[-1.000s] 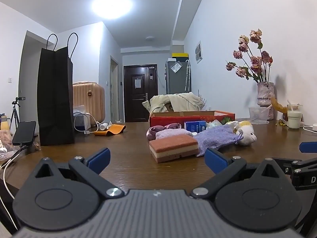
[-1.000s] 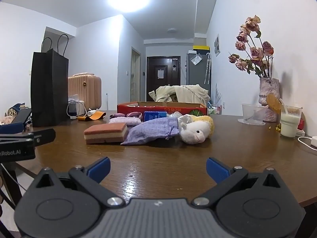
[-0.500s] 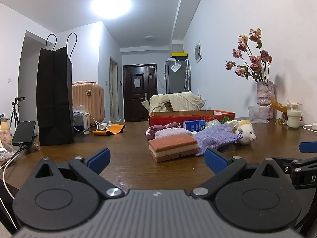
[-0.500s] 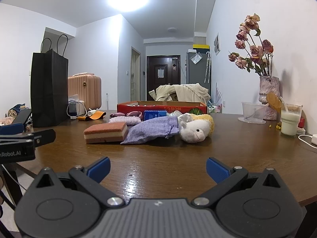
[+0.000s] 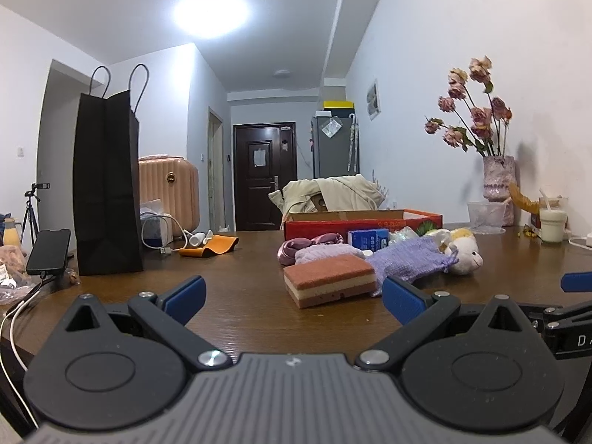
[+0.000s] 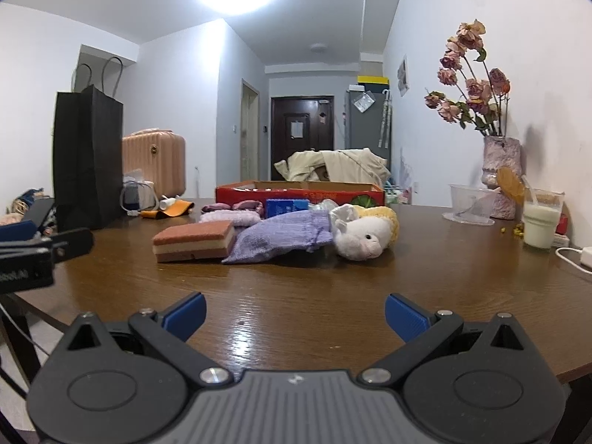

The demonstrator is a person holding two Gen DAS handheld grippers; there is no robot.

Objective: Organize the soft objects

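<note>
Two grippers hover low over the wooden table [image 6: 296, 288], the left gripper [image 5: 292, 292] and right gripper [image 6: 294, 312] both spread wide and empty. Ahead lie a layered sponge [image 6: 194, 239], a purple knit pouch [image 6: 283, 235] touching it, then a plush sheep [image 6: 364, 236], before a red cardboard box [image 6: 299, 194].

Both wrist cameras sat low at the near edge of the wooden table [image 5: 240, 303], facing across it toward the red cardboard box [image 5: 362, 220] and the dark door beyond. The left view looked from left of the box, the right from farther right. Both shared the layered sponge [image 6: 194, 240] nearby.
</note>
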